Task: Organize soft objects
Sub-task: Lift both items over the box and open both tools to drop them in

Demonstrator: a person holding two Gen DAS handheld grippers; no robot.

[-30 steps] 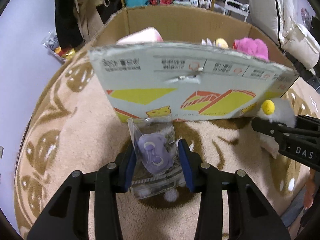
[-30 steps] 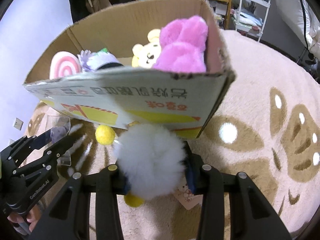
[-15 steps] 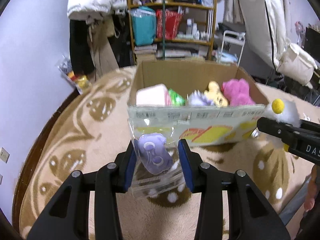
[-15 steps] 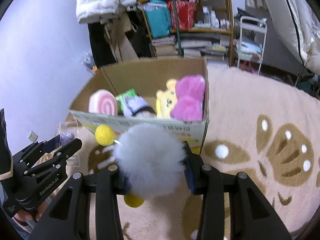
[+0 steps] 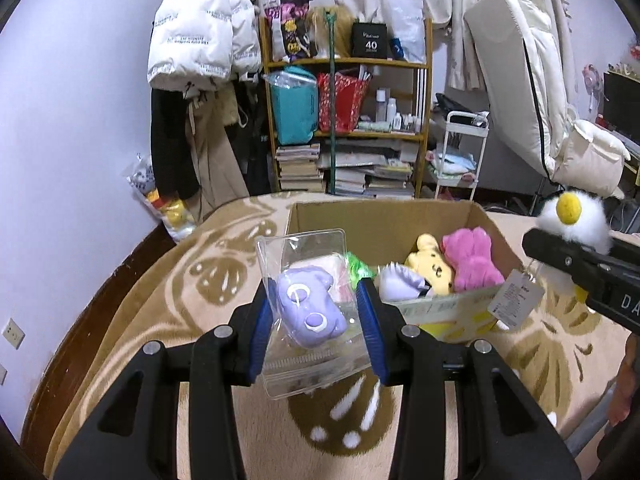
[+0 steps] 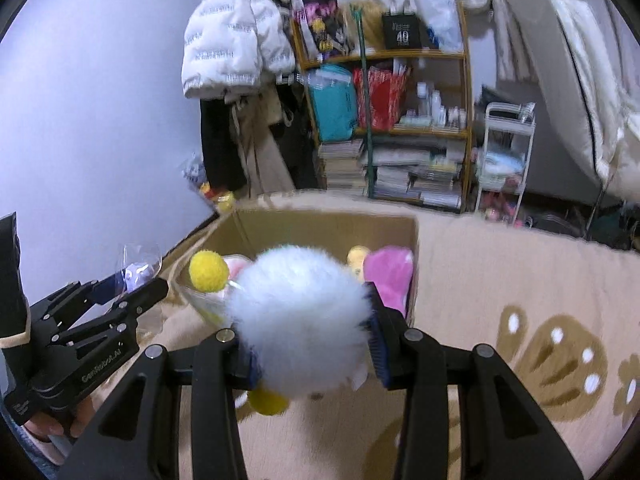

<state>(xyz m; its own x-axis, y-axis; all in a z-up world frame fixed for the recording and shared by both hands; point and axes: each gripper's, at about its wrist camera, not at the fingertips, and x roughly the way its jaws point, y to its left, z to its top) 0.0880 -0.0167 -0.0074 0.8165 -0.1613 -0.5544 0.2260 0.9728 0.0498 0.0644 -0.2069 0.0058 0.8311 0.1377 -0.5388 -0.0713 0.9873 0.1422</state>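
The left tool (image 5: 316,316) pinches a clear bag holding a purple plush (image 5: 310,308), raised in front of the cardboard box's (image 5: 384,216) left near corner. The right tool (image 6: 308,332) squeezes a white fluffy toy with yellow pompoms (image 6: 296,316), level with the box's near wall. This looks like the carry-in step: each load must clear the rim, then drop. Open room shows at the box's back; the yellow plush (image 5: 430,266) and pink plush (image 5: 472,264) crowd its right side.
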